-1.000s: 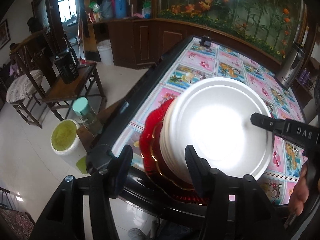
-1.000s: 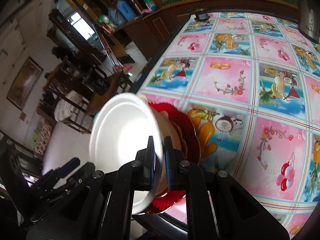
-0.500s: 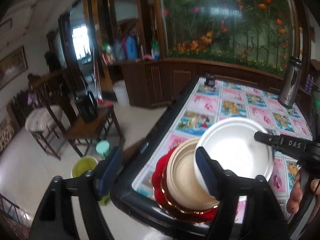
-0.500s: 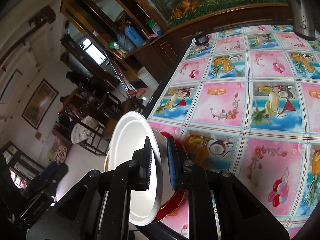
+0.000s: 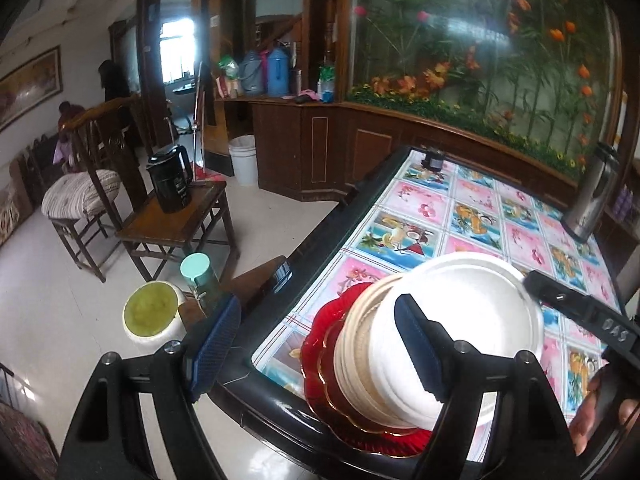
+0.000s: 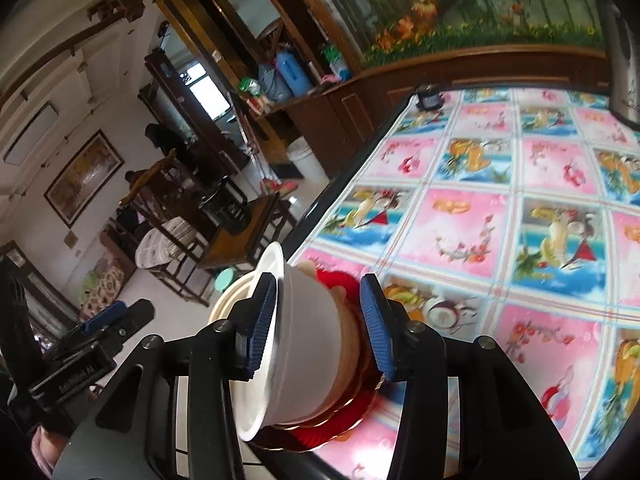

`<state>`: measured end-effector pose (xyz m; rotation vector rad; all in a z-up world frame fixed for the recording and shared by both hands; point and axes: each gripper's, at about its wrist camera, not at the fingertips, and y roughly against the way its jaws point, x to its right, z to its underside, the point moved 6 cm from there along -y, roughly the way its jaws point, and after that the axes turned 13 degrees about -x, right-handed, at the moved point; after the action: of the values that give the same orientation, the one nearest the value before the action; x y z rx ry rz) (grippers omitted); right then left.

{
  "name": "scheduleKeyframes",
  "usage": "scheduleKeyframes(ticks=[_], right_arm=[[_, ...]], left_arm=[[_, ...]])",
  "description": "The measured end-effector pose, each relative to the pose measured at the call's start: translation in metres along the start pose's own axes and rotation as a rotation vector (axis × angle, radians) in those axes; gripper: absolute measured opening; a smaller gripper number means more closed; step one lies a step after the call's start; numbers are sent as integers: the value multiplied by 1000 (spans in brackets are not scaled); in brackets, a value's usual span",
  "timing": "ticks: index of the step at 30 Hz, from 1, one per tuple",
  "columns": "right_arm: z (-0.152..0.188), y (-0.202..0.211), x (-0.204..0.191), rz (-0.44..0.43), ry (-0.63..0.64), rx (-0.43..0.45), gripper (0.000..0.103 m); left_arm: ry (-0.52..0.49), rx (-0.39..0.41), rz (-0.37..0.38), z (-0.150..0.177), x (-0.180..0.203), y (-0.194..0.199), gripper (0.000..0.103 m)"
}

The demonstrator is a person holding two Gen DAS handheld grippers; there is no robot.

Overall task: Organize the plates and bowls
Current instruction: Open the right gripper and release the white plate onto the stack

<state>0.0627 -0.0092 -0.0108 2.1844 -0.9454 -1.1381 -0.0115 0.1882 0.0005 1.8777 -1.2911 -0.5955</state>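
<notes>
One stack of dishes stood at the near corner of the tabletop (image 5: pixel 472 216), which was covered by a cloth of pink and blue fruit-and-flower squares. At the bottom lay one red plate (image 5: pixel 320 328) with a scalloped, gold-lined edge; on it sat nested cream bowls (image 5: pixel 356 336), of which at least two rims showed, though the exact count could not be told; on top rested one white bowl (image 5: pixel 472 312), tilted against the cream ones. The left tool (image 5: pixel 316 344) had its two blue-padded fingers spread wide, one finger over the floor beside the tabletop and the other in front of the white bowl, pinching nothing. The right tool (image 6: pixel 320 324) had just been opening: its jaws stood apart on either side of the white bowl (image 6: pixel 304 344), which was between them; the left pad lay close to the bowl's rim, but whether it touched could not be told, and the right pad stood clear of the wall. On the right tool's body, seen from the left wrist camera, the letters "DAS" could be read. One steel thermos (image 5: pixel 592 196) stood at the far right of the tabletop, and one small dark object (image 5: pixel 434 158) at its far corner. On a wooden chair (image 5: pixel 176 224) sat one black kettle (image 5: pixel 170 178).
</notes>
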Motion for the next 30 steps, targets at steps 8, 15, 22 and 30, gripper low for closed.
scheduleKeyframes(ticks=[8,15,22,30], right_arm=[[-5,24,6,-14,-5,69,45],[4,14,-10,55,62,57,44],[12,-4,-7,123,80,14,41],[25,-43,6,54,-3,-107,36]], left_arm=[[-32,14,-7,1,8,1,79],[2,5,-1,0,-2,-1,79],[-5,4,1,-1,0,-2,79],[-8,-19,7,0,-2,-8,79]])
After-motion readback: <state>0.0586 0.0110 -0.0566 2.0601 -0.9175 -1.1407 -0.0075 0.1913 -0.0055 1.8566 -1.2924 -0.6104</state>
